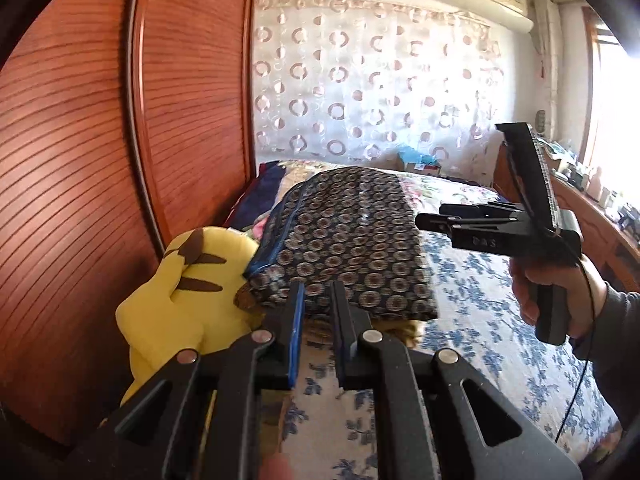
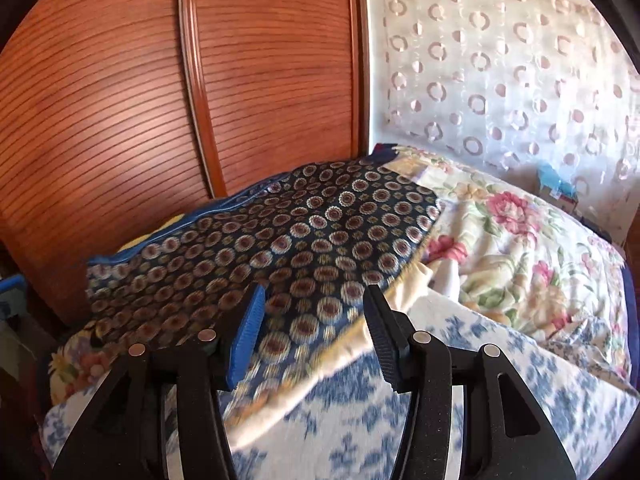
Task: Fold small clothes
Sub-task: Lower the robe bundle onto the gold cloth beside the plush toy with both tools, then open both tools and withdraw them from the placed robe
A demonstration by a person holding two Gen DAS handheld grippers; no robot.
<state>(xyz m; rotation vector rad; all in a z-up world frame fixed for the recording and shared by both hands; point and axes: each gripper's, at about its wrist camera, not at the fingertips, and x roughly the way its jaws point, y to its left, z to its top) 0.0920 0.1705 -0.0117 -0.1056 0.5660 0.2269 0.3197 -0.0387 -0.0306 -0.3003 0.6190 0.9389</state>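
A dark blue cloth with round medallion print (image 1: pixel 344 236) lies folded in a flat stack on the bed; it also shows in the right wrist view (image 2: pixel 288 240). My left gripper (image 1: pixel 318 292) hovers in front of its near edge, fingers a small gap apart, holding nothing. My right gripper (image 2: pixel 314 296) is open wide above the cloth's near corner, empty. The right gripper also shows in the left wrist view (image 1: pixel 432 222), held in a hand to the right of the cloth.
A yellow plush toy (image 1: pixel 188 292) lies left of the cloth against the wooden wardrobe doors (image 1: pixel 80 160). The bed has a blue floral sheet (image 1: pixel 480 320) and a pink floral quilt (image 2: pixel 520 240). A wooden dresser (image 1: pixel 592 216) stands at right.
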